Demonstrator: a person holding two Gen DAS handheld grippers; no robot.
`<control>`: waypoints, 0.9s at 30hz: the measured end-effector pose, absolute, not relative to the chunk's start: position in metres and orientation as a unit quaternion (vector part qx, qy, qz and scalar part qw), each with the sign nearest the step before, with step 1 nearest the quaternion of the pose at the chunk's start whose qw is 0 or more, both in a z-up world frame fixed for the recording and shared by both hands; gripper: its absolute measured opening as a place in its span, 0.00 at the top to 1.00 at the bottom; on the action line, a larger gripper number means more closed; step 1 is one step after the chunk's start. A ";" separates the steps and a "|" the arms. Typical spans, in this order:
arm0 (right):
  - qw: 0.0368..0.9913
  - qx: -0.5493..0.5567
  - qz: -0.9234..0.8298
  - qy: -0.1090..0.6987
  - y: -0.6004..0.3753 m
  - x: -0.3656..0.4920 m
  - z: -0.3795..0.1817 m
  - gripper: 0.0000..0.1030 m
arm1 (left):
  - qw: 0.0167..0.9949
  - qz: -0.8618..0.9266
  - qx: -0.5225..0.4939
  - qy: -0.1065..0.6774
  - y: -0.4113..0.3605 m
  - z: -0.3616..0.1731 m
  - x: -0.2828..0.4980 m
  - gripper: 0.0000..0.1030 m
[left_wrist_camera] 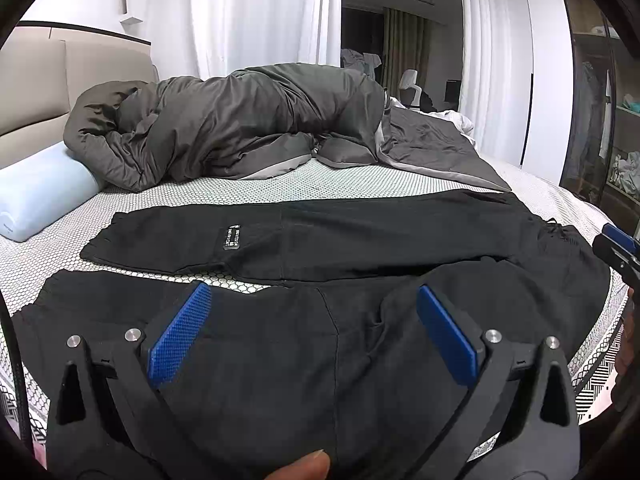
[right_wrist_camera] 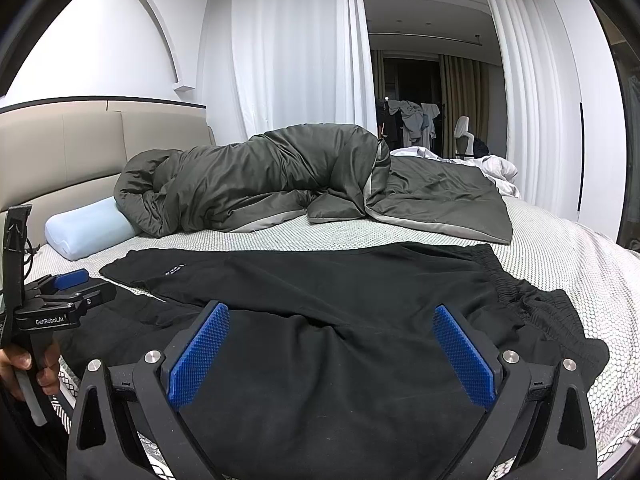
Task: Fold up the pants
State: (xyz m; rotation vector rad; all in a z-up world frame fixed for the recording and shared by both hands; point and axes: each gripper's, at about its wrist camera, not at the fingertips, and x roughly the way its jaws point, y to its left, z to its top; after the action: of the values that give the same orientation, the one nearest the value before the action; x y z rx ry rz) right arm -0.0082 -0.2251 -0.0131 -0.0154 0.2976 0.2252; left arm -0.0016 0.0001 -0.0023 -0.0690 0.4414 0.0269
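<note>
Two grippers hang over the near edge of the bed [right_wrist_camera: 560, 240], and I see both with their blue pads spread wide apart, nothing between them. The black pants [left_wrist_camera: 360, 240] lie flat across the honeycomb-patterned sheet, legs running toward 9 o'clock and the gathered waistband [right_wrist_camera: 520, 280] toward 3 o'clock. From the left wrist view, my left gripper [left_wrist_camera: 314, 334] sits above the nearer leg, the fabric filling the gap below its fingers; I cannot tell whether the tips touch the cloth. The farther leg, with its small label [left_wrist_camera: 231, 237], lies at 12 o'clock from it, a thin wedge of sheet showing between the two legs. My right gripper [right_wrist_camera: 332, 354] hovers above the seat and upper thigh area, the waistband at its 2 o'clock. In the right wrist view the left gripper appears at 9 o'clock, just beside the nearer leg, held by a hand [right_wrist_camera: 24, 364]. In the left wrist view the right gripper's tip shows at 3 o'clock. Beyond the pants, at 12 o'clock, a grey duvet [right_wrist_camera: 260, 176] lies bunched, with a pale blue pillow [left_wrist_camera: 40, 196] at 10 o'clock.
</note>
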 end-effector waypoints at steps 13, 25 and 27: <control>0.981 -0.016 0.107 0.160 -0.228 -0.001 -0.013 0.00 | 0.975 0.020 -0.049 0.216 0.018 0.000 -0.011 0.01; 0.975 -0.071 0.103 0.181 -0.244 0.001 0.013 0.00 | 0.972 0.047 -0.089 0.214 0.054 0.008 -0.034 0.01; 0.976 -0.068 0.093 0.185 -0.255 0.003 0.017 0.00 | 0.965 0.075 -0.116 0.221 0.075 0.008 -0.038 0.01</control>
State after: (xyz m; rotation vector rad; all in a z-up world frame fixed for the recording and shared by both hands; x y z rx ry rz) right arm 0.0028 -0.2552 0.0167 -0.1367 0.3736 0.1868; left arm -0.0381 0.0745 0.0076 -0.2338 0.4479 0.1521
